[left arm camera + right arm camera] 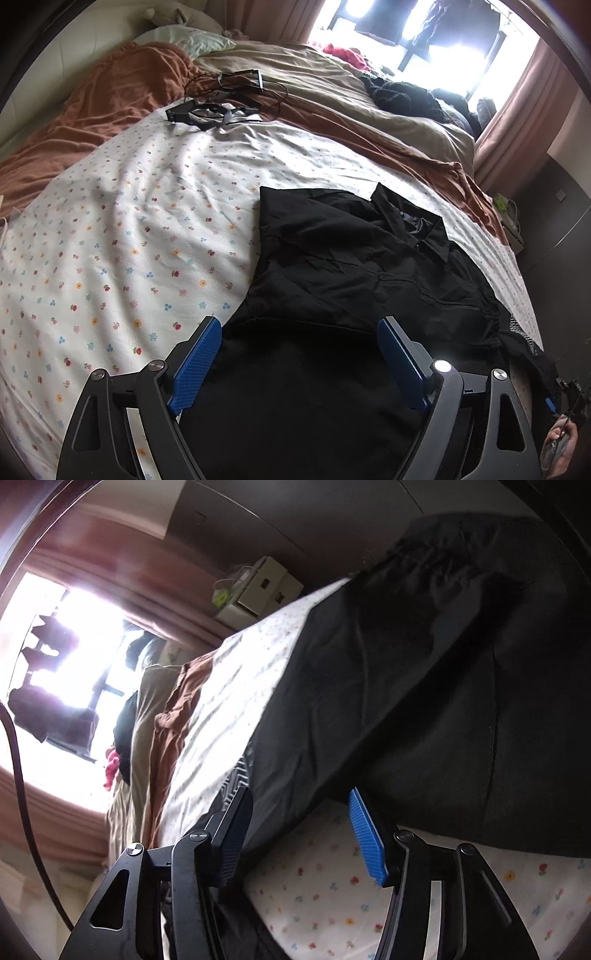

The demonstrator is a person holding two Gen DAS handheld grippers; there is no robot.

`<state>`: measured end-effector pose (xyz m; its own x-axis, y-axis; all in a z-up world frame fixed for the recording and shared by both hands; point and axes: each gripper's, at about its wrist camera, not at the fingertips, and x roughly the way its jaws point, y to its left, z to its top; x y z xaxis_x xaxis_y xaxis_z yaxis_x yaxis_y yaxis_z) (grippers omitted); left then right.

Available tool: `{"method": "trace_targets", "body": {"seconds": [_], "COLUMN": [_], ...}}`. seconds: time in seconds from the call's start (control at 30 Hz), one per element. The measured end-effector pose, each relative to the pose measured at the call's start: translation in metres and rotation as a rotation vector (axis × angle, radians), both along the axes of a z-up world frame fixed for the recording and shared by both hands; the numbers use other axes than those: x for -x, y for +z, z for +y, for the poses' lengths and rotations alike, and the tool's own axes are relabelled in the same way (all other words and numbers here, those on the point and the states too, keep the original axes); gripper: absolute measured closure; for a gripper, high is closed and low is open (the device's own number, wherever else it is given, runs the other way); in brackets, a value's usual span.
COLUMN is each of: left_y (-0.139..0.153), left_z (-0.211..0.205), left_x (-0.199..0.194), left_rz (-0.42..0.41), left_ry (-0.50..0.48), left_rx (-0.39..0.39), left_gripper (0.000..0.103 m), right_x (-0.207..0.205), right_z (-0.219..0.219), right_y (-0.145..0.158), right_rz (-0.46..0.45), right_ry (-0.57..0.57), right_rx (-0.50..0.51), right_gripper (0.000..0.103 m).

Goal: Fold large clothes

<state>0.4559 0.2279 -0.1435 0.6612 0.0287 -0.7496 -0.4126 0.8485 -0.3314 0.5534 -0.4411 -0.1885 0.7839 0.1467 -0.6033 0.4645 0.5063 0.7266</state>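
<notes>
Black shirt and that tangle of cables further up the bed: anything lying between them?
Nothing. In the left wrist view only bare floral sheet separates the black shirt from the cable tangle.

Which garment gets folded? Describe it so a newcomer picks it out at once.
Start at the bed, on the white flower-print sheet that covers its near half. The black collared shirt lies spread flat on it, under the open left gripper. The other dark clothes lie bunched near the window; only this one is laid out, collar showing.
</notes>
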Motion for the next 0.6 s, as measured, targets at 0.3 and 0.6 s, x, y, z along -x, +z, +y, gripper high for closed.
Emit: {"method": "trace_targets", "body": {"seconds": [0.3, 0.6], "left_y": [-0.005, 0.000], "left_z": [0.000, -0.001], "left_x": [-0.003, 0.001], "left_rz": [0.017, -0.006], "left_ry": [0.007, 0.015], "left_rx": [-0.002, 0.020], "left_gripper": [0.016, 0.016], "right_x": [-0.010, 0.002], "right_z": [-0.004, 0.042], "right_y": [-0.005, 0.067], "right_rz": [-0.021, -0.243], "right_ry": [0.017, 0.120], "right_rx": [0.021, 0.141], "right_gripper": [0.095, 0.099]}}
